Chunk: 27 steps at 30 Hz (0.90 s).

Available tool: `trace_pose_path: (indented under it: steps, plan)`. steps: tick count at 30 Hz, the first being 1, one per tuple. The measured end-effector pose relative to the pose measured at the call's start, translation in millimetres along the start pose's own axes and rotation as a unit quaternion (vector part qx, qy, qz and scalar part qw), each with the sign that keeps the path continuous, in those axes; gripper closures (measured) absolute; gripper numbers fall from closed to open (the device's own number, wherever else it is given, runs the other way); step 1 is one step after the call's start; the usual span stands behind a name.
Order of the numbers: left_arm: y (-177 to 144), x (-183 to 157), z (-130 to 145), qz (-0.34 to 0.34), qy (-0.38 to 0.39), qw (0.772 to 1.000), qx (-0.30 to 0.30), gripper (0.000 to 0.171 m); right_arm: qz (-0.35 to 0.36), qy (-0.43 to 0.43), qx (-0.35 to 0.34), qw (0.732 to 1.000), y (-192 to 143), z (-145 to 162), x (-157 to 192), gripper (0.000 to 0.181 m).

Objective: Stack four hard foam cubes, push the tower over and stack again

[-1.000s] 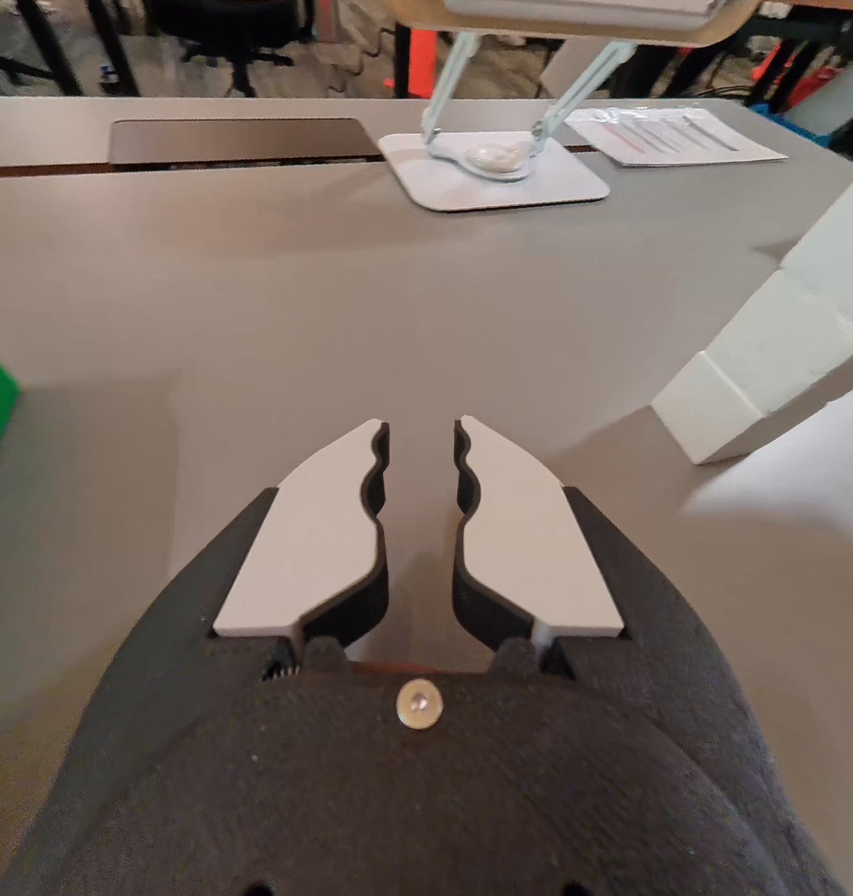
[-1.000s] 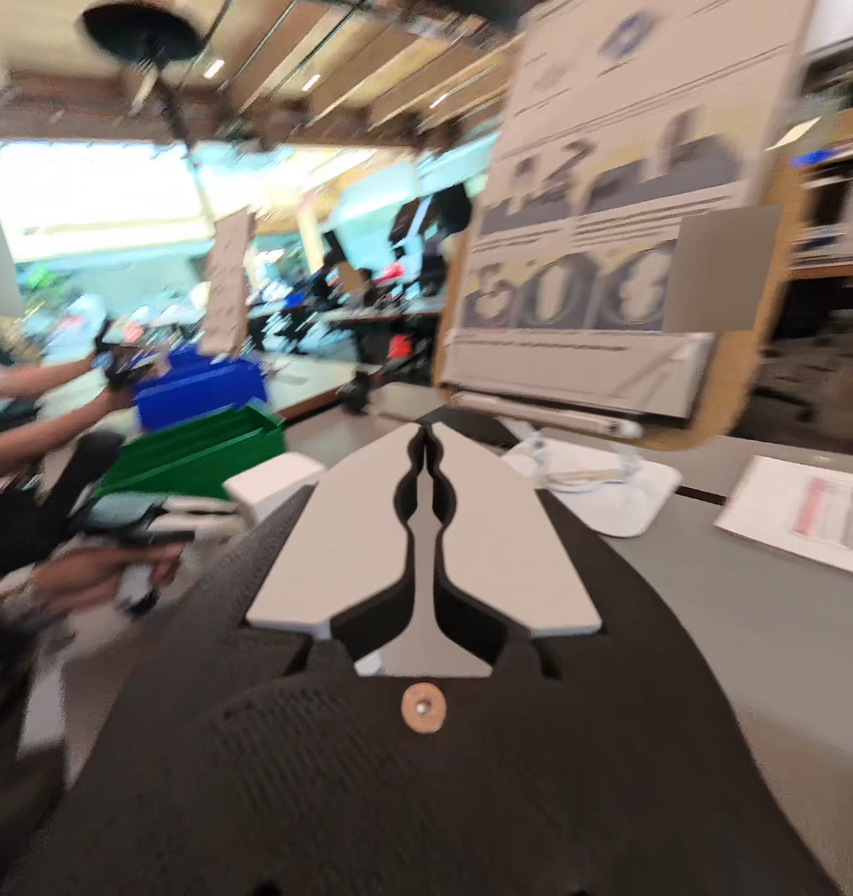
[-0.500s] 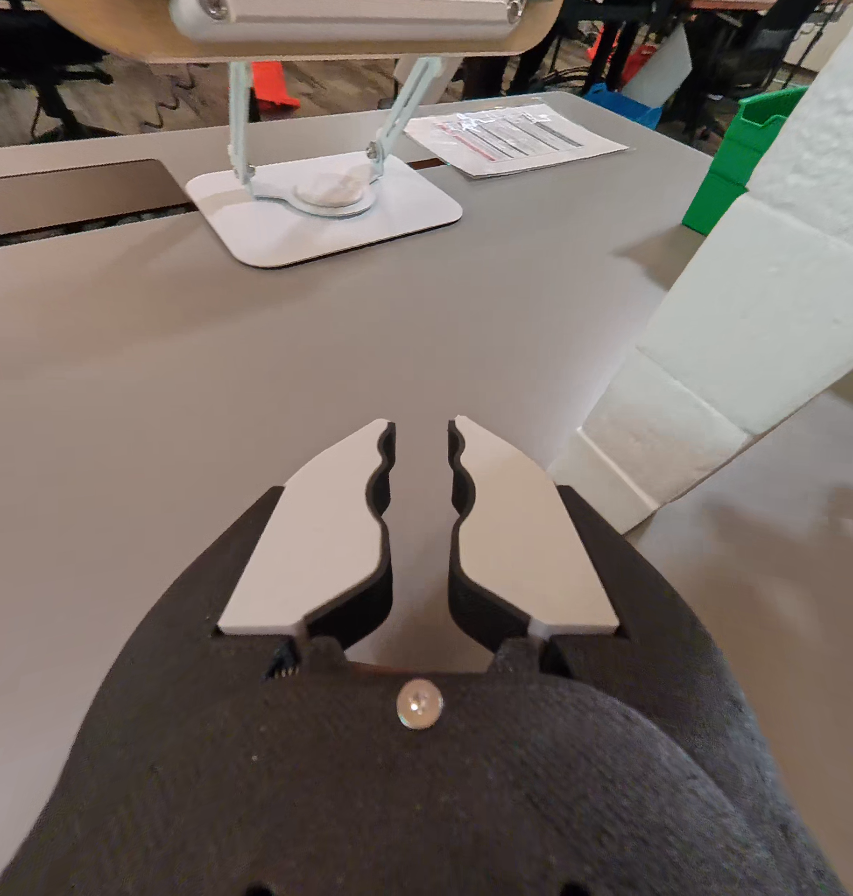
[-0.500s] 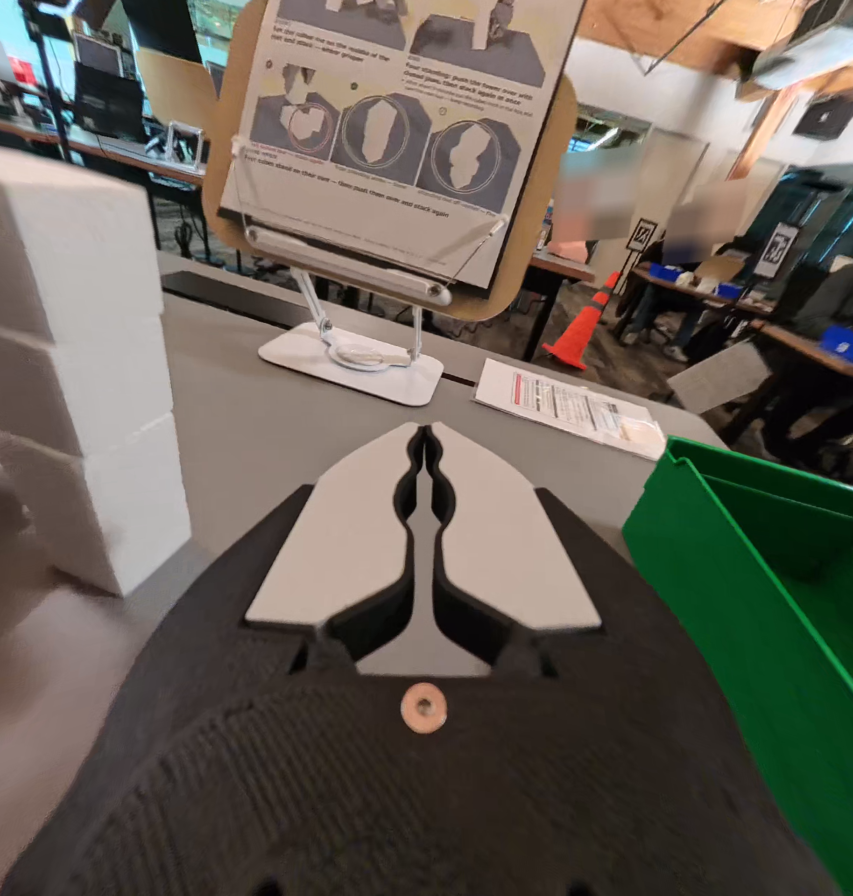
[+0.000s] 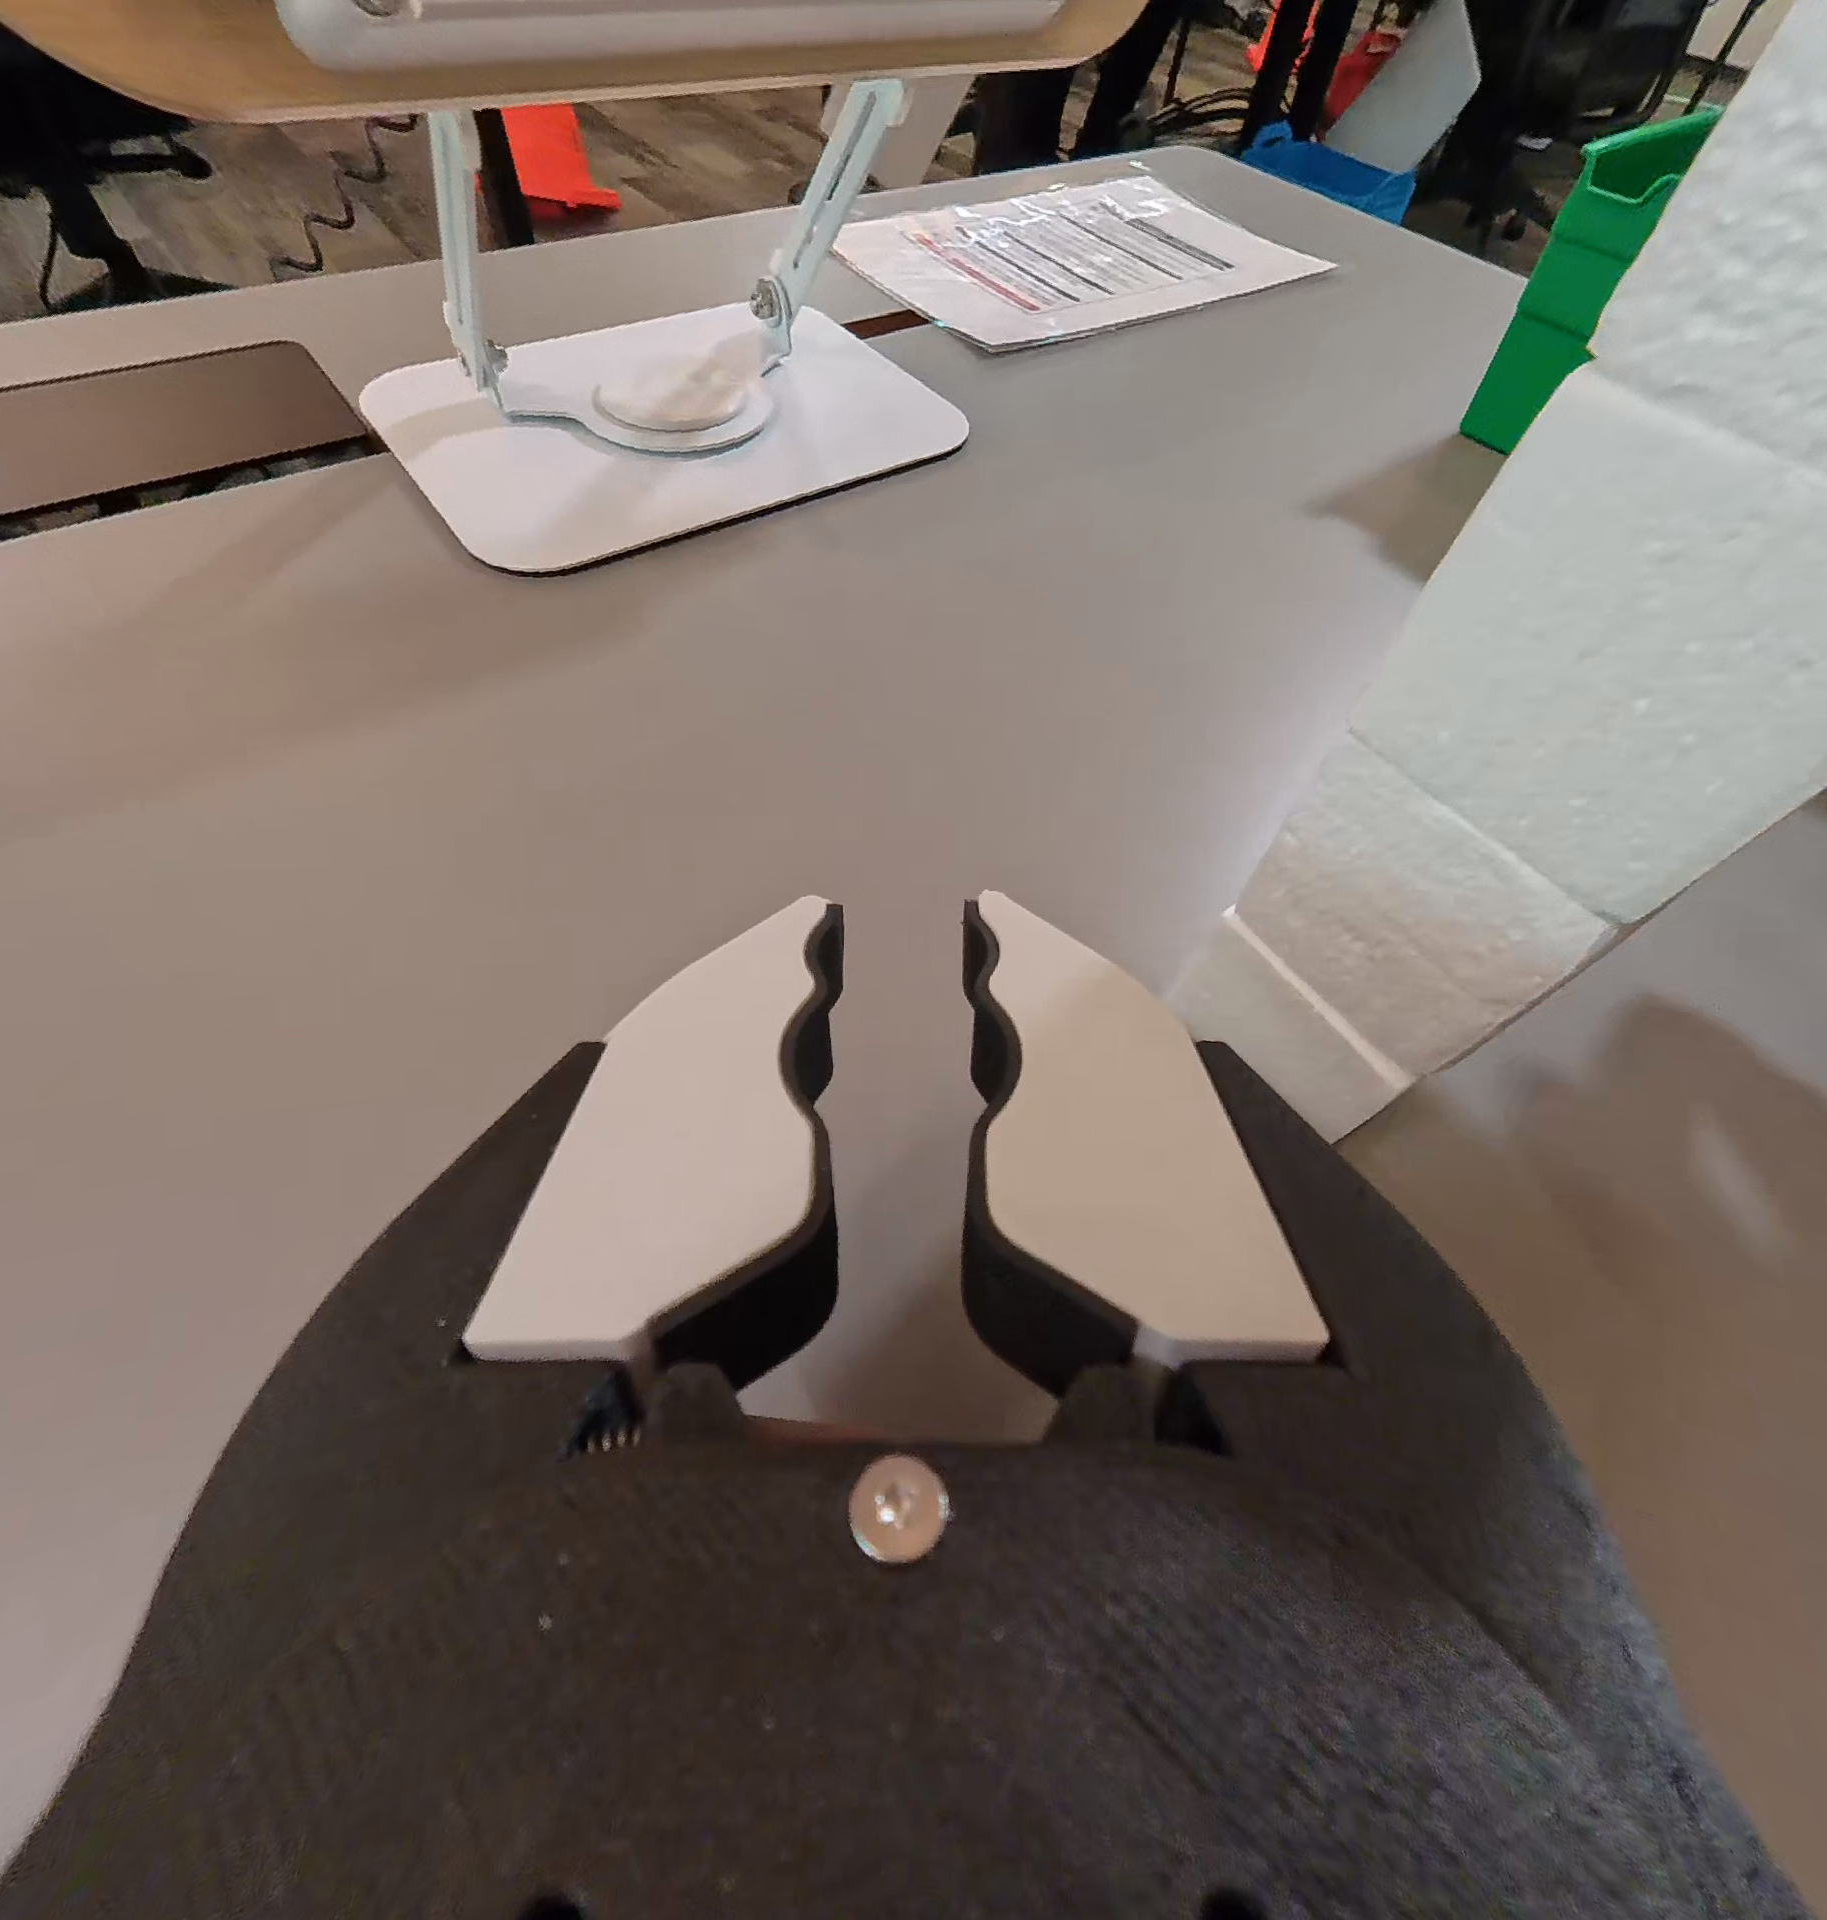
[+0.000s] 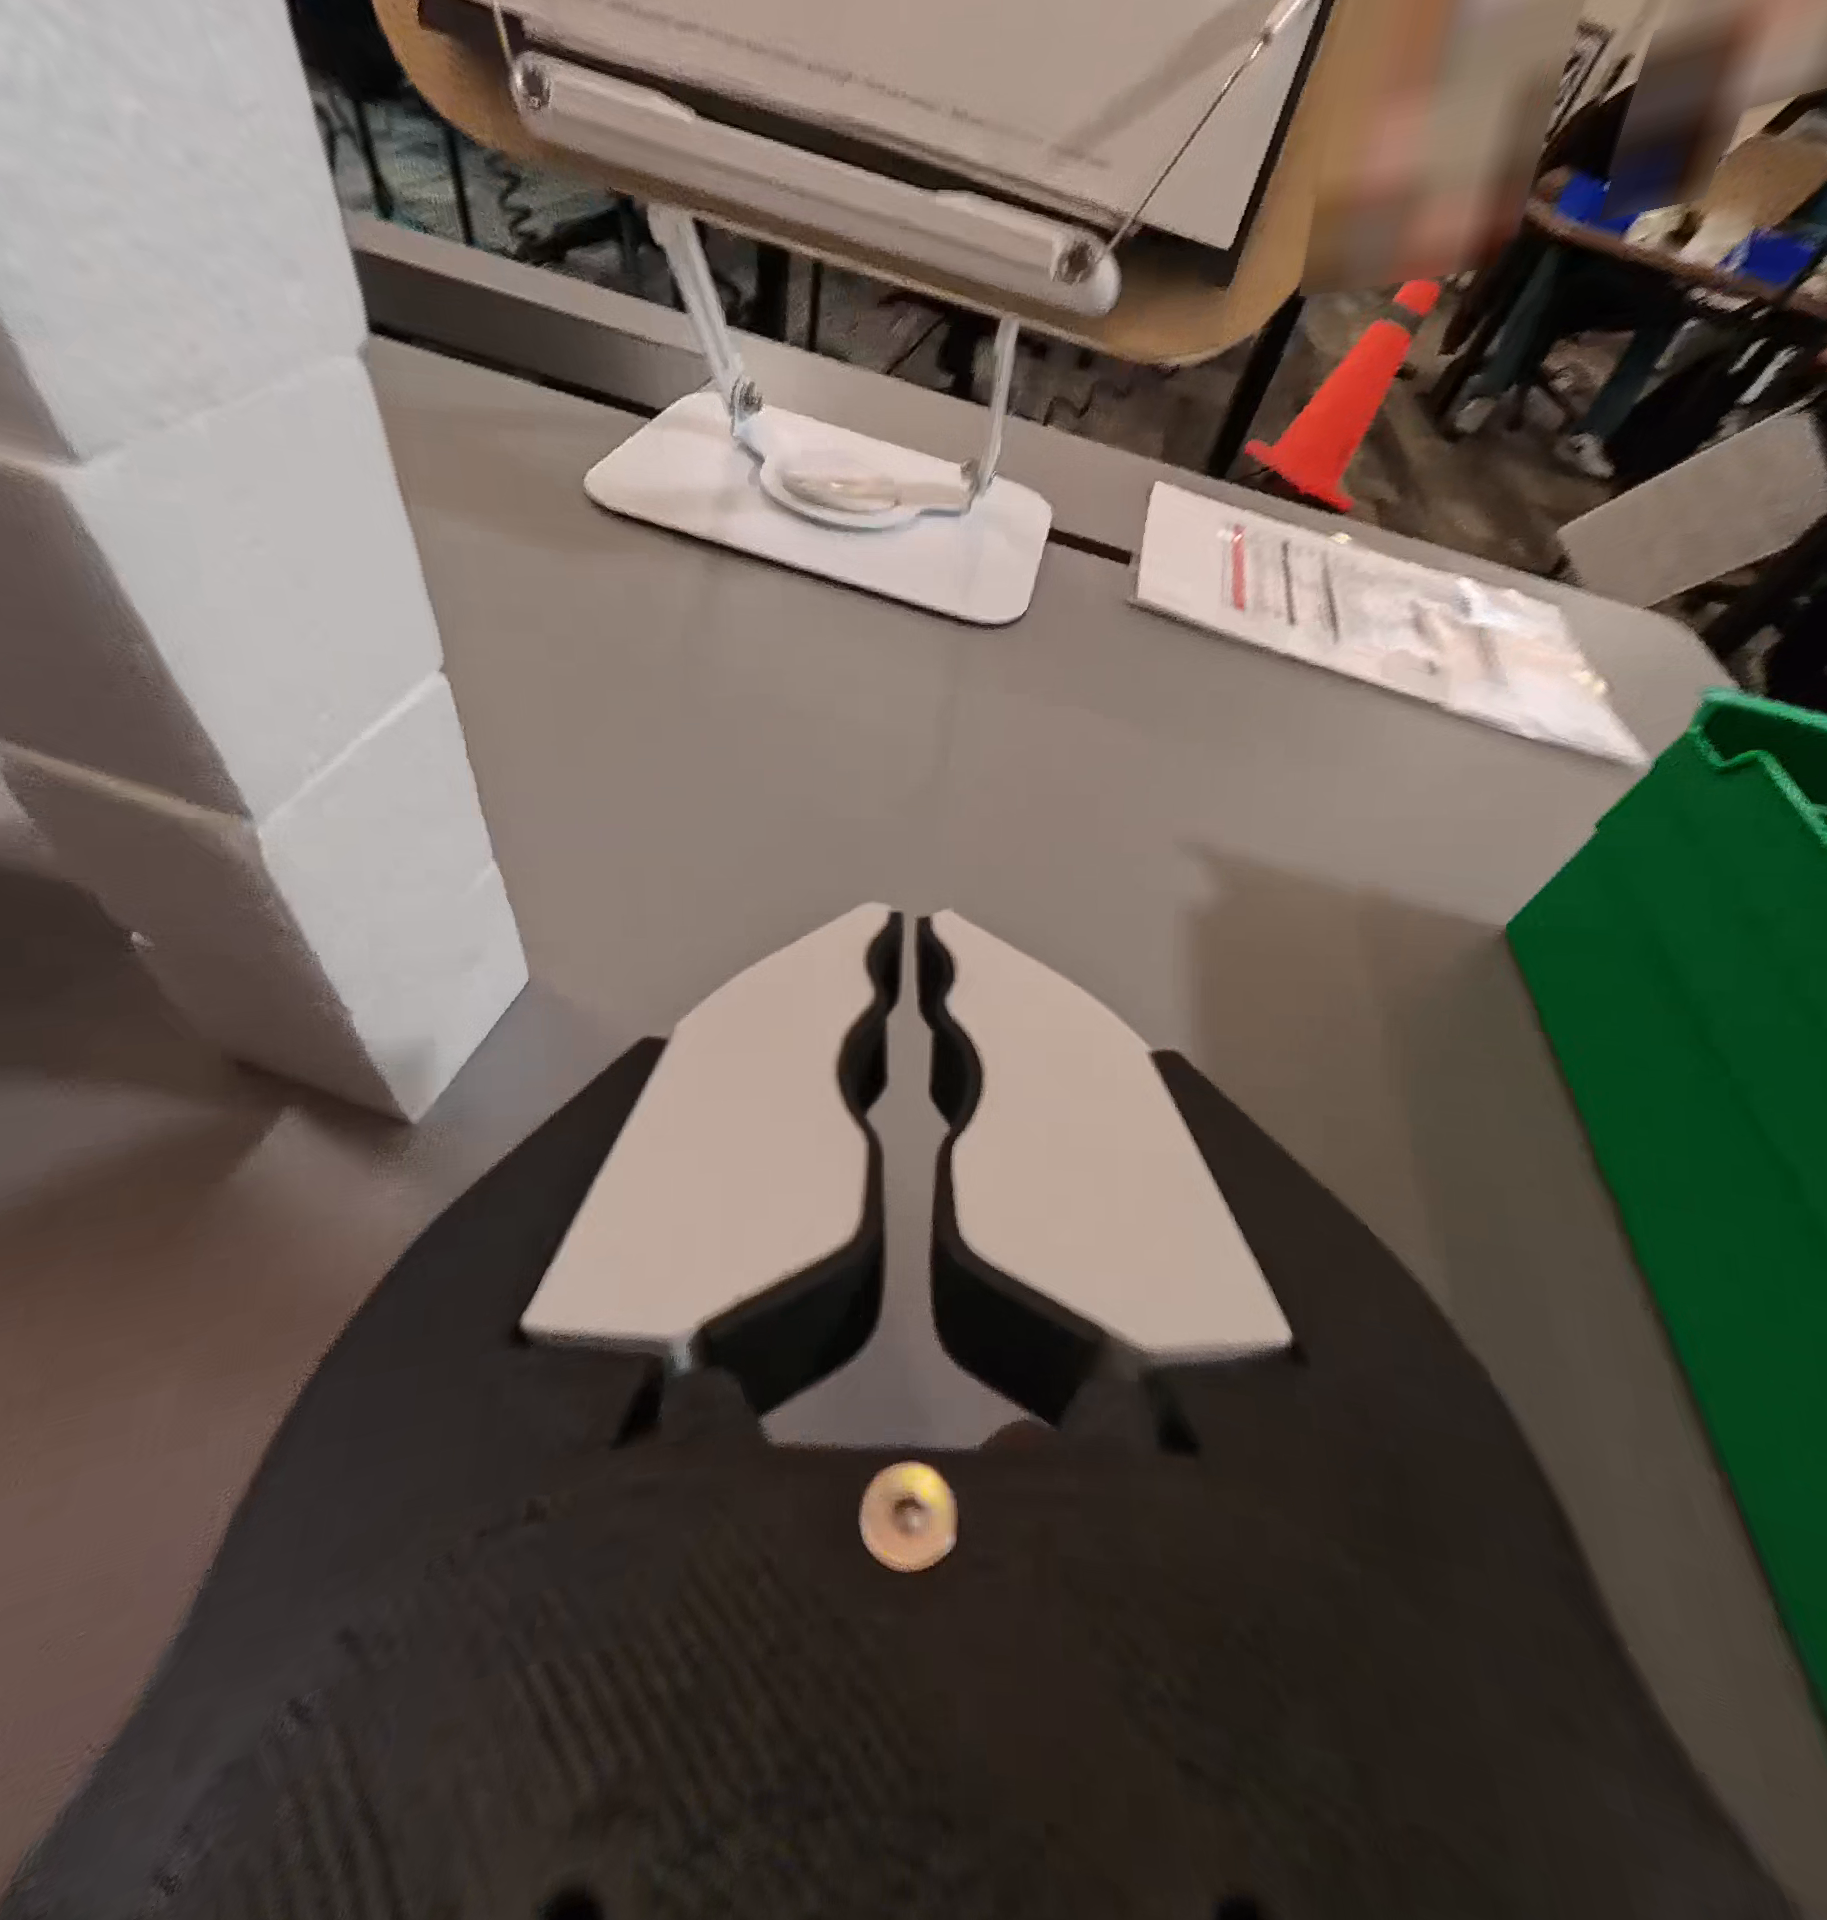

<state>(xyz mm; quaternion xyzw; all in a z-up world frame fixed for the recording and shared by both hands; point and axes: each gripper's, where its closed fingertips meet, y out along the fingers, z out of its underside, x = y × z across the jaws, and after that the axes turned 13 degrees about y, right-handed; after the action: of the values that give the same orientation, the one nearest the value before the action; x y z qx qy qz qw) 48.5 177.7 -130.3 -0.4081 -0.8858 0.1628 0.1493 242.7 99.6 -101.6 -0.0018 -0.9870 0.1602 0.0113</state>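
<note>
My left gripper (image 5: 903, 914) hangs over the bare grey table (image 5: 473, 831), slightly open and empty. A stack of white foam blocks (image 5: 1574, 644) stands just to its right, apart from the fingers. My right gripper (image 6: 909, 923) is shut and empty over the same table (image 6: 784, 748). The foam stack (image 6: 192, 582) stands to its left and a green bin (image 6: 1719, 1039) close to its right. Neither gripper touches anything.
A document stand on a white base (image 5: 670, 436) stands at the table's back, also in the right wrist view (image 6: 826, 499). A bagged printed sheet (image 6: 1376, 613) lies beside it. An orange cone (image 6: 1345, 405) and other desks lie beyond the table. My right fingertips sit around 20 cm from my left ones. My right gripper's tips are some 10 cm from the foam stack (image 6: 192, 582).
The right gripper swung from looking out into the room down toward the table, between the foam stack and the green bin. The left view turned right and closer to the foam stack.
</note>
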Motion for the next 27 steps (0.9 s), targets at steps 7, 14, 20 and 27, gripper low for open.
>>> trace_pose_path:
  steps: [7,14,20,27]
  plan:
    - [-1.9,-0.1,3.2,-0.002,0.003,1.000,0.005,0.149,-0.065,-0.042,-0.039,0.996,-0.9,-4.9,27.4,0.181]
    - [-2.7,0.1,4.2,-0.004,0.004,1.000,0.007,0.149,-0.051,-0.047,-0.029,0.997,1.4,-0.1,33.4,0.181]
    - [-2.1,-0.8,5.1,-0.002,0.006,1.000,0.009,0.149,-0.037,0.025,0.067,0.997,13.2,23.3,25.1,0.181]
    - [-1.5,-0.9,4.9,-0.004,0.009,1.000,0.010,0.149,-0.059,0.086,0.220,0.970,31.8,65.2,31.6,0.181]
